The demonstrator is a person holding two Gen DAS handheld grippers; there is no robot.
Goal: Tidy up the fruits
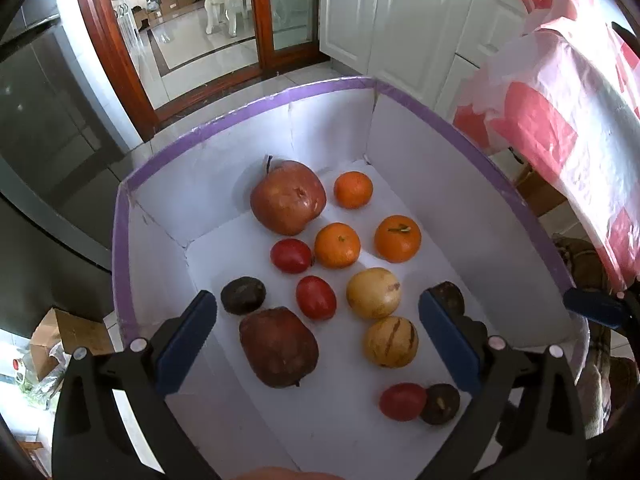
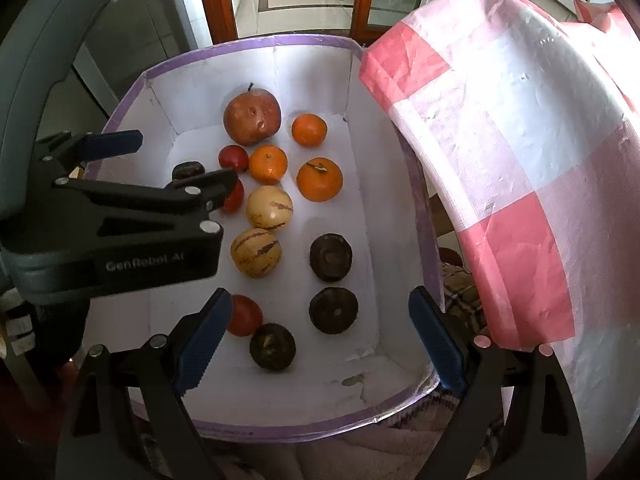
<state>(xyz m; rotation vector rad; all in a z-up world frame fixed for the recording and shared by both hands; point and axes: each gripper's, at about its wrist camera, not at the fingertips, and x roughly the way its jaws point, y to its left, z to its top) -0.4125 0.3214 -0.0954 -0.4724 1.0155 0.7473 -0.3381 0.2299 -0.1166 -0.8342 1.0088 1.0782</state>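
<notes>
while both grippers are hanging above the purple-rimmed white box [image 1: 248, 108], the left gripper [image 1: 316, 336] and right gripper [image 2: 320, 340] are gaping wide, gripping nothing, with oranges [image 1: 337, 245], tomatoes [image 1: 315, 297], apples [image 1: 288, 197] and dark fruits [image 2: 331, 257] lying scattered inside it.

Each black plastic gripper [image 1: 318, 338] [image 2: 316, 342] is fitted with blue ribbed pads [image 2: 202, 344], silver rivets, and "GenRobot AI" lettering.

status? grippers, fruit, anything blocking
Left gripper and right gripper: jaws open, empty, above the box. Fruit loose on the box floor, none gripped. Checkered cloth hangs at the box's right wall, clear of the fruit.
</notes>
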